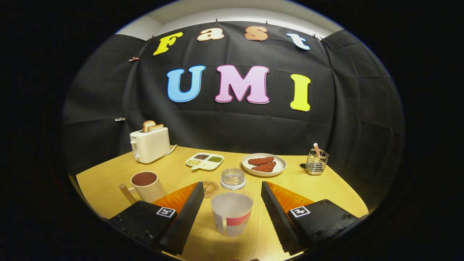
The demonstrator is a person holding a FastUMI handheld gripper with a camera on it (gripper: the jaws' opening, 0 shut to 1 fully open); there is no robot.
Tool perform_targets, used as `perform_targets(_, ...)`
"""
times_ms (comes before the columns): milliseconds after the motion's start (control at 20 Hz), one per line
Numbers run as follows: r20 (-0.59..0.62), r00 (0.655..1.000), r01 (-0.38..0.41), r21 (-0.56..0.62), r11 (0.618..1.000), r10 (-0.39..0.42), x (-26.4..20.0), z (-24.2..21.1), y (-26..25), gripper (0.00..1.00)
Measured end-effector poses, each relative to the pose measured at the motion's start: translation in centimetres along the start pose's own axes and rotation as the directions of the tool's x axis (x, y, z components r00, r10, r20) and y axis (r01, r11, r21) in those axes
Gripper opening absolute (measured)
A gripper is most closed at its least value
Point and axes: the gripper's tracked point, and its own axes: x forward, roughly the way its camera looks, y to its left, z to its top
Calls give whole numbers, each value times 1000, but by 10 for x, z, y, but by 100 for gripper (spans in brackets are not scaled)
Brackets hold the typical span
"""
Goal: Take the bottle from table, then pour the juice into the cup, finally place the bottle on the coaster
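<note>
yellow wood counter point(319, 188) fills the lower half of the frame. one hand-held gripper point(232, 194) at the bottom centre, fingers spread wide, both clear of everything. one clear bottle point(232, 208) stands upright between the two fingers, not touched by either; pale frosted body with a red band, clear cap on top. one round coaster point(211, 188) lies flat just left of the bottle's cap, partly hidden behind the left finger. one cream cup point(148, 185) with a side handle sits lower left, beside the left finger, dark reddish inside. one white toaster point(150, 145) in the left middle of the frame, two toast slices point(152, 125) sticking out of the top. one white divided tray point(204, 161) in the centre, small heaps of grains in its compartments, exact number of compartments hard to tell. one round plate point(279, 166) right of centre holding two reddish-brown pieces of food point(262, 164). one wire holder point(316, 162) at the right middle with one pinkish stick-like thing standing in it; what it is can't be told.
</note>
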Motion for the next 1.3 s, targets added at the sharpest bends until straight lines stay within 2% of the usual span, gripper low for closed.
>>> perform_targets(400, -7, 1000, 22, -5, 1000, -22, 15, -26, -4, 97)
perform_targets(1200, -16, 999, 48, 29, 998, -47, 31, -49, -7, 97)
perform_targets(1300, -11, 999, 49, 36, 998, -49, 34, -48, -7, 85)
